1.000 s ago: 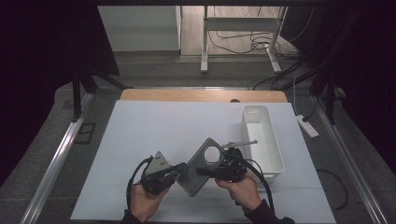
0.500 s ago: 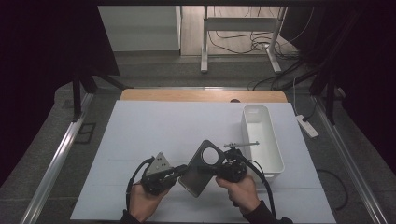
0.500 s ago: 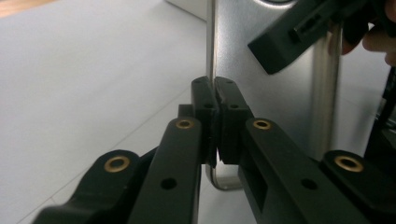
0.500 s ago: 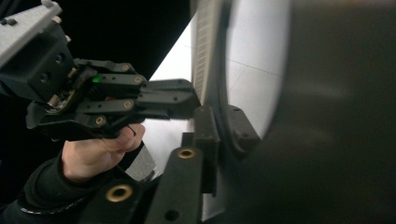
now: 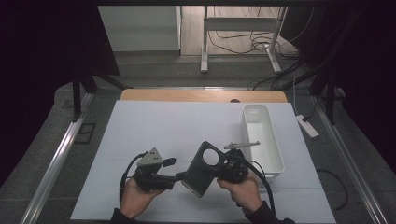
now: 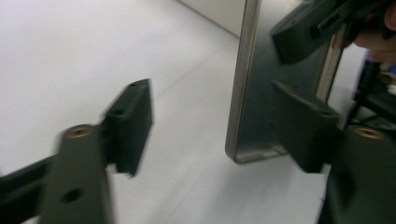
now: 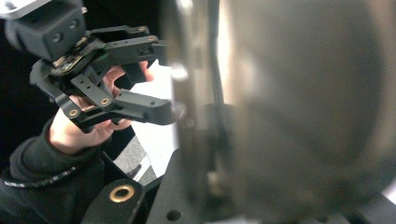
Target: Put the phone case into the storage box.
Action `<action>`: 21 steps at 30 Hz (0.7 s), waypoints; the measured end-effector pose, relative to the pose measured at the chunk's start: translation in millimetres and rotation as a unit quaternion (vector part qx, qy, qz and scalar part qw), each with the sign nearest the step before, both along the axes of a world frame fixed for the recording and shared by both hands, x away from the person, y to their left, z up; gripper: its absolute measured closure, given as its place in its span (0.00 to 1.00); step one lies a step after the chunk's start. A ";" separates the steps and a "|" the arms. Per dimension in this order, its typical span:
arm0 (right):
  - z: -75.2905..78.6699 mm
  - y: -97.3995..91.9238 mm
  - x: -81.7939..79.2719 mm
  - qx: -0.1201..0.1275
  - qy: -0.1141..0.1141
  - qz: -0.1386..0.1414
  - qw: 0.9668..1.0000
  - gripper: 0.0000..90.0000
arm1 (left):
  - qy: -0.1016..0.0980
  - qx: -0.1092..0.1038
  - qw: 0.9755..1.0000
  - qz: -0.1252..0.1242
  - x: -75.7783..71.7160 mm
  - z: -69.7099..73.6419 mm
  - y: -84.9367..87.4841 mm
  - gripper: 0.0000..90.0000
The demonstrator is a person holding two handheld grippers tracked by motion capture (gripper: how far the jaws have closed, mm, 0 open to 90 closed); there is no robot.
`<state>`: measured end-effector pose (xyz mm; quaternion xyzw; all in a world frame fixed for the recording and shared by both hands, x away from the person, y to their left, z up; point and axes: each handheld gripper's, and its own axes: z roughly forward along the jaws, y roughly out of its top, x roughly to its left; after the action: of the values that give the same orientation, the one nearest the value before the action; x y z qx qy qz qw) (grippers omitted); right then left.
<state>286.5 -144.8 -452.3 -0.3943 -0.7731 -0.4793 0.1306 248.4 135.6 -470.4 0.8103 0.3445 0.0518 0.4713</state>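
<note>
Phone case (image 5: 201, 169), dark with a round camera hole, sits low at centre frame, tilted and clamped at its upper end by the right gripper (image 5: 223, 164). A second ago the left gripper (image 5: 180, 176) pinched its lower edge; its jaws have just been opening and now stand spread, the case's edge between them, one pad clear.

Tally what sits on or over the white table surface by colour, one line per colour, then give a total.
Dark grey: 1, the phone-like slab held in the right claw
White: 1, the long bin at the right
Black: 2, the left claw and the right claw
Total: 4
</note>
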 end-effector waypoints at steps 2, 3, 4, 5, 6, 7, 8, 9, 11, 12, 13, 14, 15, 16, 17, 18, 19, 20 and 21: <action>1.5 -1.9 -0.5 -0.003 -0.011 0.007 1.000 0.95 | 0.011 -0.009 1.000 -0.008 2.1 -2.0 2.7 0.24; 2.0 -2.5 -0.7 -0.004 -0.016 0.009 1.000 0.95 | 0.015 -0.011 1.000 -0.010 3.0 -2.7 3.9 0.21; 2.8 -3.3 -1.0 -0.007 -0.021 0.011 1.000 0.95 | 0.020 -0.015 1.000 -0.014 3.7 -3.4 4.9 0.19; 3.4 -4.1 -1.1 -0.009 -0.027 0.014 1.000 0.95 | 0.023 -0.015 0.999 -0.017 4.3 -4.1 5.3 0.15; 3.9 -5.0 -1.1 -0.012 -0.031 0.017 0.999 0.95 | 0.024 -0.011 0.999 -0.018 4.6 -5.1 5.5 0.13; 4.4 -6.0 -1.0 -0.016 -0.034 0.023 0.999 0.95 | 0.027 -0.007 0.999 -0.022 5.1 -6.2 5.5 0.12; 4.8 -7.2 -0.9 -0.021 -0.038 0.026 0.999 0.95 | 0.029 -0.002 0.999 -0.030 5.3 -7.7 5.1 0.09; 4.9 -8.1 -0.9 -0.023 -0.042 0.030 0.998 0.95 | 0.030 0.004 0.999 -0.033 5.2 -8.8 4.7 0.06; 5.4 -9.5 -1.0 -0.029 -0.048 0.034 0.998 0.95 | 0.033 0.006 0.999 -0.035 5.9 -10.8 4.5 0.06; 5.7 -10.0 -1.3 -0.031 -0.050 0.035 0.998 0.95 | 0.040 0.002 0.998 -0.042 7.1 -12.8 4.6 0.04; 6.2 -10.8 -1.8 -0.034 -0.054 0.040 0.997 0.95 | 0.040 0.001 0.998 -0.044 7.3 -13.5 4.8 0.03; 6.5 -11.2 -2.1 -0.037 -0.057 0.041 0.997 0.95 | 0.041 -0.002 0.998 -0.046 7.7 -14.4 5.0 0.03; 6.6 -11.5 -2.3 -0.038 -0.059 0.042 0.997 0.95 | 0.043 -0.006 0.998 -0.051 8.1 -15.0 5.2 0.02; 6.6 -11.6 -2.6 -0.038 -0.061 0.043 0.996 0.95 | 0.042 -0.011 0.997 -0.056 8.3 -15.7 5.6 0.00; 6.6 -11.4 -3.4 -0.041 -0.065 0.047 0.996 0.95 | 0.041 -0.017 0.997 -0.060 8.6 -16.3 6.0 0.00; 6.2 -11.1 -3.7 -0.044 -0.069 0.050 0.995 0.95 | 0.041 -0.021 0.997 -0.063 8.9 -16.8 6.3 0.00; 6.1 -10.6 -4.2 -0.048 -0.072 0.052 0.995 0.95 | 0.041 -0.023 0.997 -0.066 9.0 -17.6 6.3 0.00; 6.0 -10.2 -4.6 -0.052 -0.076 0.055 0.994 0.95 | 0.041 -0.025 0.997 -0.068 9.1 -18.3 6.3 0.00; 6.0 -9.8 -5.1 -0.054 -0.078 0.057 0.994 0.95 | 0.041 -0.025 0.997 -0.068 9.1 -18.3 6.3 0.00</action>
<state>281.4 -154.5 -446.3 -0.3175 -0.8270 -0.4578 0.0751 257.6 142.0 -488.7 0.8213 0.3089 -0.0217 0.4792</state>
